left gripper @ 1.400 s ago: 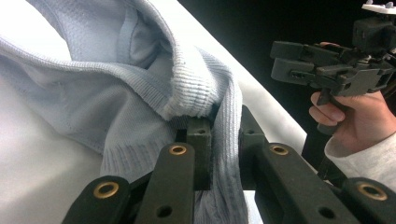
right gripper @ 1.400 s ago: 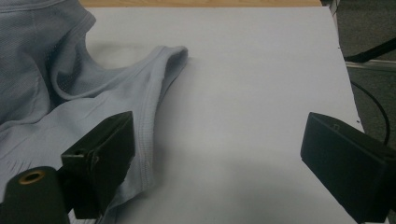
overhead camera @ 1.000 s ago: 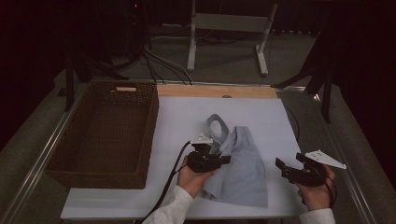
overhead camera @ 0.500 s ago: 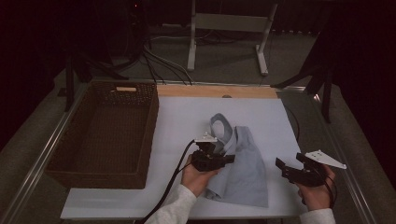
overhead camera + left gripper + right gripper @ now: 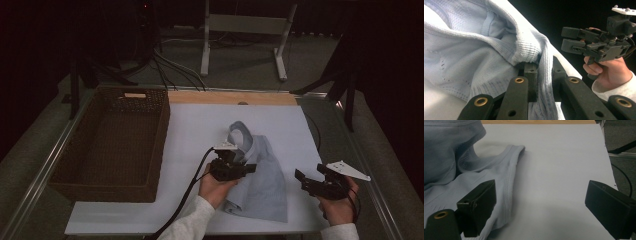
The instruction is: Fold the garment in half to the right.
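Since 1 s ago our left gripper (image 5: 245,167) has dragged the shirt (image 5: 265,185) fold rightward; its fingers are clamped on fabric mid-worktop (image 5: 200,125). Right gripper (image 5: 302,181) waits, fingers wide, empty. We're mid-fold; next: lay the flap flat, release.

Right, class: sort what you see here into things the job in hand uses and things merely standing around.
In use:
left gripper, shut on the light blue garment
right gripper, open beside it
white table sheet

Standing around:
wicker basket
metal stand
floor cables
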{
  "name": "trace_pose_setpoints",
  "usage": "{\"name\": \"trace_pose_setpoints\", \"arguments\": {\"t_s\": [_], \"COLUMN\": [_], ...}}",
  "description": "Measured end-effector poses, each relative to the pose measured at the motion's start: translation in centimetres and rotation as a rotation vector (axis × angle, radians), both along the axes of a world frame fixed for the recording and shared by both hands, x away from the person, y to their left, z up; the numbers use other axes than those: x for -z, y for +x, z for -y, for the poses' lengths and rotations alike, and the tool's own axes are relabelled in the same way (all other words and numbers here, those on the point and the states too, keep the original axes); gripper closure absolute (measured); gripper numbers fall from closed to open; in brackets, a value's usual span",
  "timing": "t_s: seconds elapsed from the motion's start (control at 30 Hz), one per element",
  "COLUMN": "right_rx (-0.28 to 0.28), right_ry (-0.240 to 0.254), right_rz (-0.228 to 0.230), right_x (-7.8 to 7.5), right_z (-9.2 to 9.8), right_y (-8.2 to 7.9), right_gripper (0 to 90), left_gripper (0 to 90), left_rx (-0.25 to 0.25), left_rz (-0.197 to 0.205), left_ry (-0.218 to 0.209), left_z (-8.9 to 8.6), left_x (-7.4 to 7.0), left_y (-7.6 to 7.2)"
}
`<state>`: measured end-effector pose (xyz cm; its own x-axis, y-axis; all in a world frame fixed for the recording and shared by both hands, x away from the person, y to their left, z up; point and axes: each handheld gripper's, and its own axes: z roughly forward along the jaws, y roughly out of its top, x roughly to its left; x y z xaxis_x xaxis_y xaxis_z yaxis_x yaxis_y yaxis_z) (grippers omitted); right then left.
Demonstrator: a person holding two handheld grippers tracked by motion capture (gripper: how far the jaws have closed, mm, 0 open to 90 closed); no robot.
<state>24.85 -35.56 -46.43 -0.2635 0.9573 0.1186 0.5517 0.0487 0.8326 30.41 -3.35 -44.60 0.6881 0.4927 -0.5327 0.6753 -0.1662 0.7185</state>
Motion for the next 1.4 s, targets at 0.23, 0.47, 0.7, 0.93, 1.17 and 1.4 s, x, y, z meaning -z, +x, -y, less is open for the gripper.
{"name": "trace_pose_setpoints", "arguments": {"t_s": [0.23, 0.47, 0.7, 0.93, 1.17, 1.4], "right_rx": [-0.001, 0.0, -0.001, -0.001, 0.0, 0.001], "right_ry": [0.0, 0.001, 0.0, 0.0, 0.0, 0.002], "right_rz": [0.0, 0.0, 0.001, 0.001, 0.001, 0.002], "right_x": [0.0, 0.0, 0.0, 0.0, 0.0, 0.0], "right_z": [0.0, 0.1, 0.0, 0.0, 0.1, 0.0], "right_y": [0.0, 0.0, 0.0, 0.0, 0.0, 0.0], "right_gripper": [10.3, 10.3, 10.3, 10.3, 10.3, 10.3], "left_gripper": [81.0, 80.5, 79.2, 77.4, 75.4, 70.8], "left_rx": [0.009, 0.017, 0.017, 0.025, 0.028, 0.048], "left_rz": [-0.005, -0.012, -0.017, 0.006, 0.025, 0.023], "left_ry": [-0.001, 0.003, 0.001, 0.021, 0.03, 0.015], "left_z": [0.8, 1.3, 1.6, 2.1, 2.5, 3.0], "left_x": [0.1, 0.7, 0.9, 0.8, 0.7, 0.9], "left_y": [0.1, 0.2, 0.3, 0.2, 0.1, 0.1]}}
